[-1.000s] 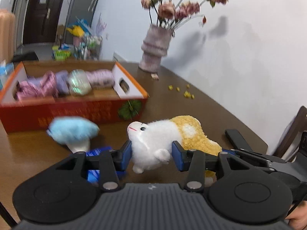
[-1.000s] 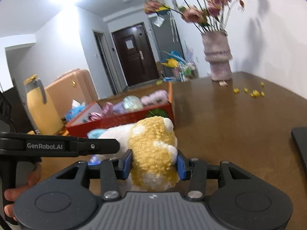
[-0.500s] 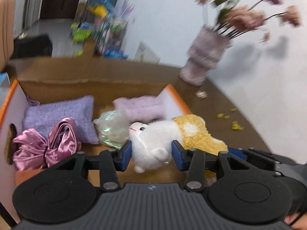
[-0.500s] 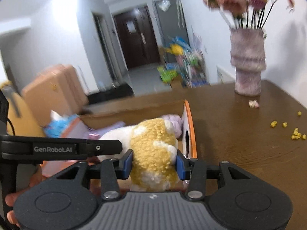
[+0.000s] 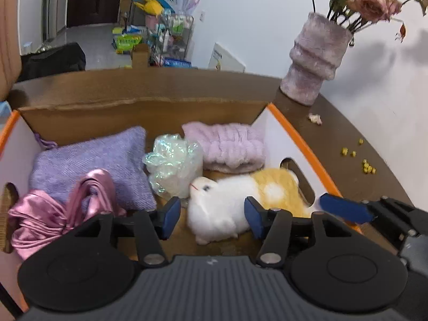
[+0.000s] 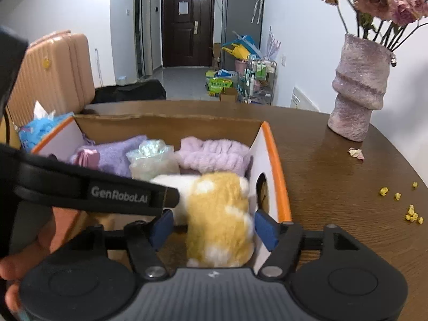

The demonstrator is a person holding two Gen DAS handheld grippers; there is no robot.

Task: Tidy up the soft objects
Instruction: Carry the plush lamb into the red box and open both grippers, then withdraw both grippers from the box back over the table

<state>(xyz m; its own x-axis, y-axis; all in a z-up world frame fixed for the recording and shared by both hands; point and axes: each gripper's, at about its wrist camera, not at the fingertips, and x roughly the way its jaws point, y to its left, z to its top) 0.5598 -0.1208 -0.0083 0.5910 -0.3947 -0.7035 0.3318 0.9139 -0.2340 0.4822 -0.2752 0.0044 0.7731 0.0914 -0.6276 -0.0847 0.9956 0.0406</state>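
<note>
A white and yellow plush toy lies on the floor of the cardboard box, against its right wall. My left gripper straddles the white head end. Its jaws are opening and the left pad stands clear of the fur. My right gripper straddles the yellow rear of the plush toy. Its jaws are opening too, with a gap at each pad. In the box are also a purple knitted cloth, a pink satin bow, an iridescent mesh ball and a lilac fluffy towel.
The box's orange rim rises just right of the right gripper. A pink fuzzy vase with dried flowers stands on the brown table at the back right. Yellow crumbs lie scattered near it. A hand holds the left gripper.
Both grippers carried the plush from above the table to over the box. Their jaws have since widened, and the toy now rests on the box floor.
</note>
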